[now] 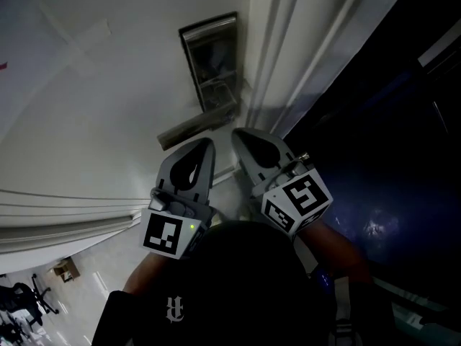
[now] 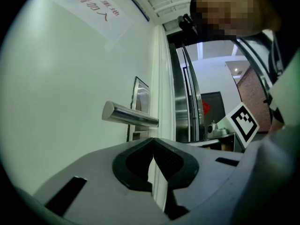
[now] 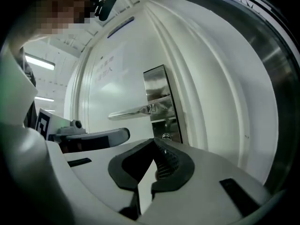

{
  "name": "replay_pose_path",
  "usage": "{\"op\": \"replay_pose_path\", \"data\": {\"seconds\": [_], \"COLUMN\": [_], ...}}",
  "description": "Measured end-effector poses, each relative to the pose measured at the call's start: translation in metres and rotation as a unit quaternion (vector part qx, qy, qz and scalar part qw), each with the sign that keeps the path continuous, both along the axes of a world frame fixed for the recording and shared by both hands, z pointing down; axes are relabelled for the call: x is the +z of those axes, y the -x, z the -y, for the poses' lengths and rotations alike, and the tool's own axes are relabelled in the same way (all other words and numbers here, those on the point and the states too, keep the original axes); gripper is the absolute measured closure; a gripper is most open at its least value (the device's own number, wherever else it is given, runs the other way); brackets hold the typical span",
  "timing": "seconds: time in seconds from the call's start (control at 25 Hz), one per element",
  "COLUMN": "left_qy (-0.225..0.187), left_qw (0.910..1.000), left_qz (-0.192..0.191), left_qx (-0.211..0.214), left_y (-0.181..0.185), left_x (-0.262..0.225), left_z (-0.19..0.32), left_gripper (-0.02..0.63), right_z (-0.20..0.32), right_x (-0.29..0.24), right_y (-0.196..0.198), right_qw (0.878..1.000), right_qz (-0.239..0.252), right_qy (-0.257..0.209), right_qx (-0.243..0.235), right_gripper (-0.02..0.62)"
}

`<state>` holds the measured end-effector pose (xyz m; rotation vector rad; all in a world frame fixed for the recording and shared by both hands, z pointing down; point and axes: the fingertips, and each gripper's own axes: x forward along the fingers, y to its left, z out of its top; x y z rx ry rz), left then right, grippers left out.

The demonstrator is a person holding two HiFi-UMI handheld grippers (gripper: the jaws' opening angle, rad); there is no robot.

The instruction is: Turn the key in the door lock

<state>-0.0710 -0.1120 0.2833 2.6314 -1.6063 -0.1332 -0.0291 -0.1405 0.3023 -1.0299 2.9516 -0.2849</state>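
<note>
Handle (image 1: 196, 128) juts leftward just ahead of left gripper (image 1: 206, 148) and right gripper (image 1: 243, 138).

We see a white door (image 1: 86, 121) with a bright silver handle (image 1: 198, 128) and a silver lock plate (image 1: 212, 60). Our left gripper (image 1: 209, 143) and right gripper (image 1: 238, 132) are pale grey, with black pads (image 2: 169, 159) lining the jaws. Each carries a cube (image 1: 299, 197) patterned with black-and-white squares. A green light (image 1: 193, 227) glows on the left one. The white notice (image 2: 91, 7) bears red characters.
</note>
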Motion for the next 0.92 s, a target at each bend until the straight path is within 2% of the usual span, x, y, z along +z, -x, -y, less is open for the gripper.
{"op": "replay_pose_path", "data": {"seconds": [0.16,0.92], "left_qy": [-0.001,-0.002], "left_qw": [1.0000,1.0000], "left_qz": [-0.001,-0.001], "left_qx": [0.001,0.001], "left_y": [-0.0020,-0.0034], "left_x": [0.0011,0.0042], "left_z": [0.0001,-0.0006], "left_gripper": [0.600,0.600], "right_z": [-0.0016,0.0041], "right_x": [0.0016,0.0063], "right_y": [-0.0002,0.0002], "right_qw": [1.000,0.999], "right_qz": [0.014,0.011], "right_qy": [0.022,0.035], "right_qx": [-0.009,-0.008], "right_gripper": [0.583,0.583]}}
